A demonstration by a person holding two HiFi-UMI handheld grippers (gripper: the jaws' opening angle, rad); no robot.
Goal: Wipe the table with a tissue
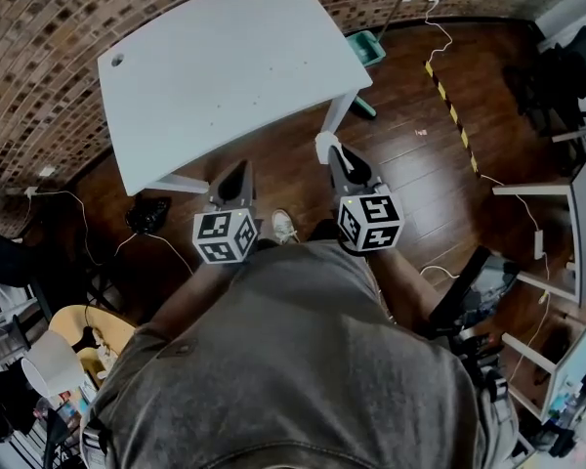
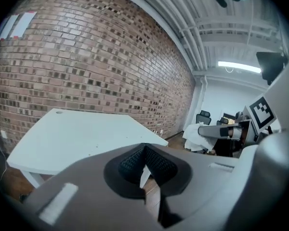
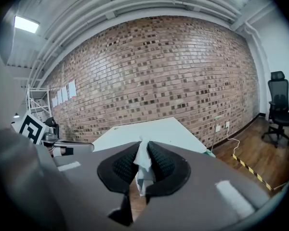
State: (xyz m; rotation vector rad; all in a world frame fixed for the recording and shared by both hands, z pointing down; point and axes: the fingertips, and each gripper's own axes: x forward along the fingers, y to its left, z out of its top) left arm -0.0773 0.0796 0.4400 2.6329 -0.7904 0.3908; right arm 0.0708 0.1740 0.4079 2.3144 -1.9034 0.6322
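The white table point(image 1: 225, 76) stands in front of me against the brick wall, and its top is bare. My right gripper point(image 1: 334, 154) hovers just off the table's near right corner, shut on a crumpled white tissue point(image 3: 143, 163) that pokes out between its pads. The same tissue point(image 1: 323, 148) shows as a white tuft at the jaw tips in the head view. My left gripper point(image 1: 236, 169) hangs below the table's near edge, shut, with nothing between its pads point(image 2: 135, 162). Both gripper views show the table point(image 2: 72, 138) point(image 3: 154, 131) ahead.
A teal bin point(image 1: 367, 47) sits on the wooden floor by the table's right side. A yellow-black floor strip point(image 1: 449, 106) runs further right. A black object point(image 1: 148, 213) lies near the left table leg. White desks point(image 1: 566, 223) and an office chair point(image 3: 279, 110) stand at the right.
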